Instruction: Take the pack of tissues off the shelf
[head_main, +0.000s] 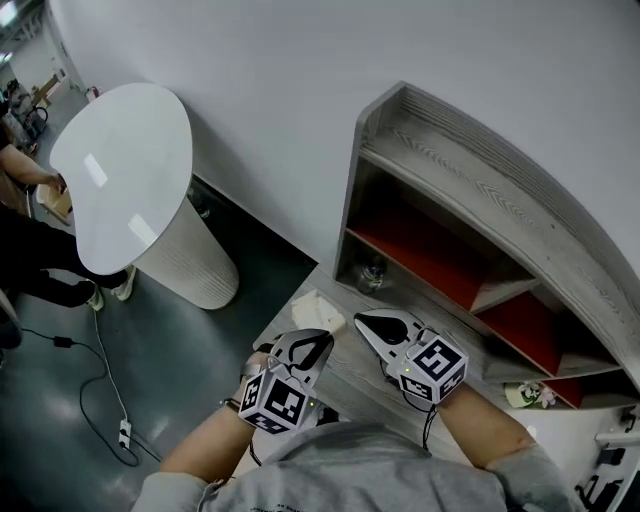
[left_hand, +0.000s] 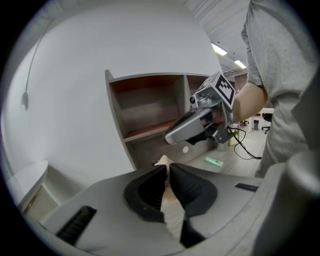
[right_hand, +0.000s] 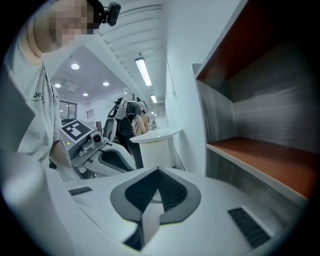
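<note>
I log the cream soft tissue pack (head_main: 318, 308) on the grey wood desk (head_main: 350, 375), long axis 9-to-3, just at 12 o'clock of my left tongs (head_main: 318, 340), nearer than the right tongs (head_main: 365, 320); both are pinched narrow, apparently empty.

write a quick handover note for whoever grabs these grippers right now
Left gripper: jaws closed on an edge of the pale cream soft pack of tissues.
Right gripper: jaws together, empty, beside the left one.
Pack: outside the grey wood shelf with red-brown boards, over the grey wood-grain top in front of it; whether it rests there is unclear.
Done: pack is out of the shelf.
Left to do: probably set it down if needed and let go.
</note>
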